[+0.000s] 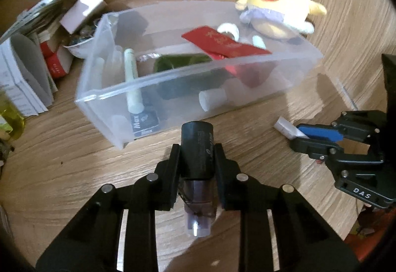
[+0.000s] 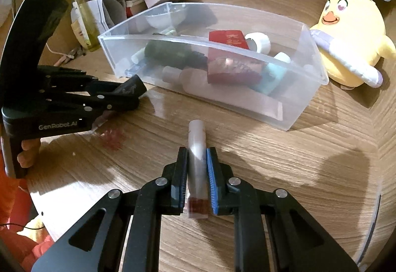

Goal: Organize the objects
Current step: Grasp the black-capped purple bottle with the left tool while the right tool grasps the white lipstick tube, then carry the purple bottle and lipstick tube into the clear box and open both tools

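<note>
Gripping a dark bottle (image 1: 197,148) with a black cap, the left tool (image 1: 197,150) held it clamped between both fingers above the wooden bench (image 1: 74,173), just short of the near wall of the clear plastic bin (image 1: 188,74). The right tool (image 2: 197,160) was closed on a slim pale tube (image 2: 196,160) with a dark red band near its lower end, the tube running lengthwise between the blue-padded fingers and pointing toward the bin. That bin sat in the middle of the bench and held a red envelope (image 1: 222,43), a roll of white tape (image 1: 229,29), a dark green case (image 1: 183,62), a pale green stick (image 1: 132,79) and several small bottles. A yellow plush chick (image 1: 279,9) with rabbit ears sat touching the bin's far right corner. Boxes and papers (image 1: 29,61) lay piled beside the bin's left end.
</note>
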A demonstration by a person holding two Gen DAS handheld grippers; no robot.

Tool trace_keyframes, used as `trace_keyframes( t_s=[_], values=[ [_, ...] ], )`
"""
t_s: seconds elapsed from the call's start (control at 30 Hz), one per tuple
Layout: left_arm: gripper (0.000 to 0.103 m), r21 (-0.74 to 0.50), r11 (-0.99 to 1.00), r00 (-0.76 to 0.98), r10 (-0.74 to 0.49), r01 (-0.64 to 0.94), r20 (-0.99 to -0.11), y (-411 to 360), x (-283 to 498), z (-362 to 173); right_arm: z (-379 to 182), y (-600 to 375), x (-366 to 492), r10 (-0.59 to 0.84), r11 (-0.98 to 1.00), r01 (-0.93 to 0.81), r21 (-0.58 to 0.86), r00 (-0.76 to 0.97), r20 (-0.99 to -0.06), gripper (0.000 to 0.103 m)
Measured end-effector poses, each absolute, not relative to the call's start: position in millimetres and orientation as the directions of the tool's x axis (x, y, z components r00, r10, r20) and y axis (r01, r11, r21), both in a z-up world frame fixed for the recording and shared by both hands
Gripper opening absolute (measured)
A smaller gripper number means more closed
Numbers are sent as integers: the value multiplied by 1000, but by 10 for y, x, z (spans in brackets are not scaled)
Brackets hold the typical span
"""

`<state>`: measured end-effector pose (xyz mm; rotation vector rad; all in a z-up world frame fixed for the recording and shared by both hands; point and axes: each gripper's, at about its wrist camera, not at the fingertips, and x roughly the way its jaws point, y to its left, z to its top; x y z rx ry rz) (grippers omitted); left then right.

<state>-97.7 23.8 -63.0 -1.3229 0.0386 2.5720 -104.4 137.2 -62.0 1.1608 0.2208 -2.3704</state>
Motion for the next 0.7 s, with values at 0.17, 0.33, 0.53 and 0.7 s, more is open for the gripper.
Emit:
trace_keyframes(
  t_s=[0.17,0.33,0.53,0.7],
  values=[
    [25,-119,-971,-596,221,-207,-772,132,-855,-469,-533,1379,-987,-375,-864,499,73,-537,-756,14],
    [25,-158,-971,-639,237,-179,-732,27,-763,-281,-431,1366,-940,-389,-862,501,75,-559,-732,14],
    [25,-177,-971,-688,240,-162,-685,-43,-670,-40,-303,1364,-935,-414,-860,501,96,-577,-704,14],
    [25,-181,-972,-728,231,-148,-646,-44,-643,120,-161,1348,-946,-426,-862,498,94,-610,-668,14]
  ],
)
